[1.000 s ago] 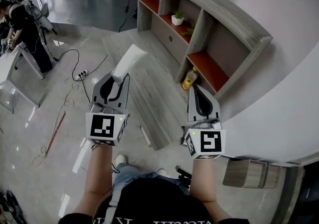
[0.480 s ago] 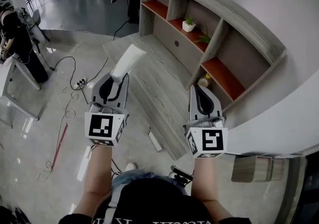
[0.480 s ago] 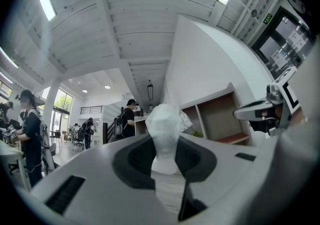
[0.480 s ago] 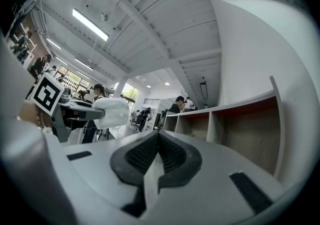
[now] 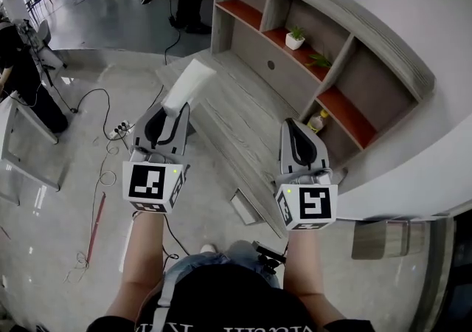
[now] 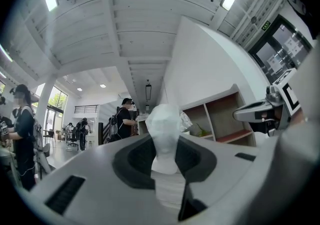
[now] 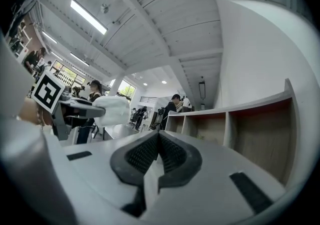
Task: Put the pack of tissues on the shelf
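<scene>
My left gripper [image 5: 175,108] is shut on a white pack of tissues [image 5: 189,85], which sticks out ahead of its jaws. In the left gripper view the tissue pack [image 6: 165,134] stands upright, pinched between the two dark pads. My right gripper [image 5: 290,126] is held level beside it, jaws shut with nothing between them [image 7: 158,141]. The grey wooden shelf [image 5: 398,54] with orange-red boards runs along the white wall, ahead and to the right of both grippers. The right gripper view catches the left gripper and tissue pack [image 7: 114,110] at its left.
On the shelf stand a small potted plant [image 5: 295,37], a green plant [image 5: 319,60] and a yellow bottle [image 5: 317,122]. A grey wooden platform [image 5: 236,131] lies before it. Cables and a power strip [image 5: 118,130] lie on the glossy floor. People stand at far left [image 5: 22,65].
The view has shifted: the shelf now sits further right and nearer, and the yellow bottle has moved from beside the right gripper to its right. Both grippers keep their pose, the tissues still held.
</scene>
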The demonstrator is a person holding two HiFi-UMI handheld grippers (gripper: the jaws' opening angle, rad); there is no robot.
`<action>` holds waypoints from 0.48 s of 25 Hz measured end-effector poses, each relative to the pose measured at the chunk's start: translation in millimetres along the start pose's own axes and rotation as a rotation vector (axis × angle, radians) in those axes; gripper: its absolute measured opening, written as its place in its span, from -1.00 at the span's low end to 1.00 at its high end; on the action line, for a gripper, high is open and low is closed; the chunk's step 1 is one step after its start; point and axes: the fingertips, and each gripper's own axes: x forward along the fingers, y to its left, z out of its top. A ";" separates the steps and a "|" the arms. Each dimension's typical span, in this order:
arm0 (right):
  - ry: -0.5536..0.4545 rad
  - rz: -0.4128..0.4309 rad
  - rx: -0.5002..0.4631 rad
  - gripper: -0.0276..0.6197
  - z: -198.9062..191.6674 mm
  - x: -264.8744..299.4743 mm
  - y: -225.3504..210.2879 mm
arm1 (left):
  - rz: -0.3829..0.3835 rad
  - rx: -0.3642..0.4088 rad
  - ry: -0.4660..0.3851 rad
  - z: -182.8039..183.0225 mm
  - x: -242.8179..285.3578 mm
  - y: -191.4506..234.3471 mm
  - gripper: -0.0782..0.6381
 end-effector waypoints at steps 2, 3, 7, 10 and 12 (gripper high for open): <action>0.006 0.006 -0.013 -0.86 2.3 5.2 7.7 | -0.003 -0.008 -0.006 -0.5 -0.2 7.3 -0.52; 0.008 0.009 -0.018 -0.86 3.4 7.9 11.1 | -0.002 -0.013 -0.009 -0.8 -0.2 11.0 -0.52; 0.016 0.009 -0.025 -0.86 3.3 19.0 16.4 | 0.002 -0.030 -0.012 -6.5 3.2 21.5 -0.52; 0.014 0.016 -0.022 -0.86 0.6 26.2 19.3 | 0.004 -0.036 -0.005 -12.4 5.9 26.0 -0.52; 0.014 0.018 -0.019 -0.87 0.5 32.2 21.2 | 0.005 -0.035 0.001 -14.5 8.4 30.2 -0.52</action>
